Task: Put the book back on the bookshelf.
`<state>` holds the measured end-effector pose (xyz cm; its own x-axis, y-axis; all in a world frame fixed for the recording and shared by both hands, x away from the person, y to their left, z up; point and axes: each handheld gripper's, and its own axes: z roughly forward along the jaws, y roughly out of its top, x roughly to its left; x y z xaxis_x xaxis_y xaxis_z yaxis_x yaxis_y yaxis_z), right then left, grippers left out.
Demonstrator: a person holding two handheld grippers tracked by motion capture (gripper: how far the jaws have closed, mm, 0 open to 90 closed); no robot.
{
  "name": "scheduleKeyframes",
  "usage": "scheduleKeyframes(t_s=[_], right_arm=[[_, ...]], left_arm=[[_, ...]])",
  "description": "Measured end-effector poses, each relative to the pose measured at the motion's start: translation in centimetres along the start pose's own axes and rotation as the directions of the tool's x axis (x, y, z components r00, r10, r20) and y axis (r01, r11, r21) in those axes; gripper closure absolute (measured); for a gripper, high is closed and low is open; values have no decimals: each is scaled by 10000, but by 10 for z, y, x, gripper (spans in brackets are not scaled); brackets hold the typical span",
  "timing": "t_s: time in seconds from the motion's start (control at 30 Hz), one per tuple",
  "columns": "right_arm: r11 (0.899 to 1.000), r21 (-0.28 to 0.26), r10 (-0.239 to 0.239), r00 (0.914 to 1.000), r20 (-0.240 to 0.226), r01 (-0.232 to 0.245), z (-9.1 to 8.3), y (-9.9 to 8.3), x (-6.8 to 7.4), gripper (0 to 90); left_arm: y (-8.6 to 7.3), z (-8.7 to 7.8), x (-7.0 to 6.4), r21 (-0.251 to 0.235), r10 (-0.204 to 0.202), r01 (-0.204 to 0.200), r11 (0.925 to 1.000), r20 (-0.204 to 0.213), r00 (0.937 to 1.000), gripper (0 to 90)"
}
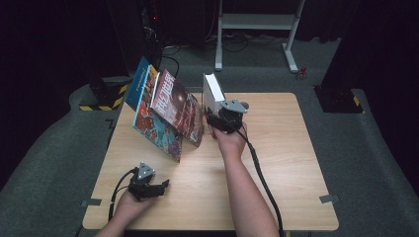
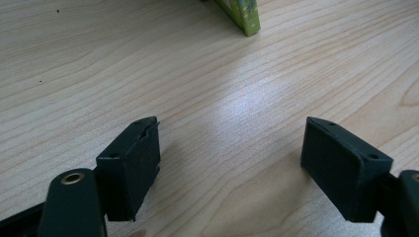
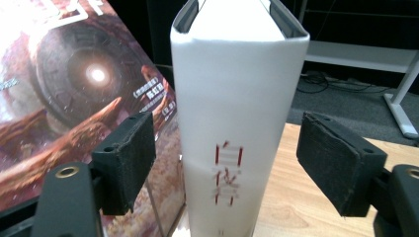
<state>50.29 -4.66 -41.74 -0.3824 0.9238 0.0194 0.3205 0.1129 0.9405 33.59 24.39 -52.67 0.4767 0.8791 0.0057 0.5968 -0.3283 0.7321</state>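
**White Book Framed by the Right Tongs at the Far Edge of the Desk**

A thick white hardback book with red characters on its spine [image 3: 232,128] is seen standing upright near the middle of the far edge of the light wooden desk [image 1: 276,163]. Just beside it, toward the far left corner, a red-brown illustrated book [image 1: 178,106] and a blue-edged colourful picture book [image 1: 150,118] are leaned at a slant.

The right tongs [image 3: 225,163] are held spread wide, one jaw on either side of the white spine, and no contact is yet made. The left tongs [image 2: 230,165] are likewise held apart over bare wood near the front left corner, with nothing between the jaws.

The white book is judged stiff and fairly heavy, with a smooth cover that may slip under the pads. It is best taken across the spine, low to mid height, with a firm squeeze. A high grip is likely to tip it, and the leaning books beside it could be disturbed.
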Motion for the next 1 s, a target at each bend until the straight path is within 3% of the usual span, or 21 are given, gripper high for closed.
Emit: scheduleKeyframes(t_s=[0.13, 0.23, 0.4, 0.67, 1.0], right_arm=[[9993, 236, -298, 9994, 154, 295, -6, -1, 4, 210], [9992, 71, -402, 9992, 0, 402, -12, -6, 6, 196], [9992, 250, -287, 9989, -371, 296, -21, -14, 6, 141], [9985, 251, -465, 9970, -618, 481, -39, -25, 4, 131], [9973, 577, -398, 9959, -813, 446, -62, -39, -11, 101]], left_arm=[[0, 0, 1, 12, 96, -96, 10000, -23, 10000, 230], [0, 0, 1, 40, 128, -127, 9999, -20, 9999, 230], [0, 0, 0, 43, 49, -49, 10000, 23, 10000, 230], [0, 0, 0, 31, 43, -43, 10000, 7, 10000, 230], [0, 0, 0, 19, 49, -49, 10000, 4, 10000, 230]])
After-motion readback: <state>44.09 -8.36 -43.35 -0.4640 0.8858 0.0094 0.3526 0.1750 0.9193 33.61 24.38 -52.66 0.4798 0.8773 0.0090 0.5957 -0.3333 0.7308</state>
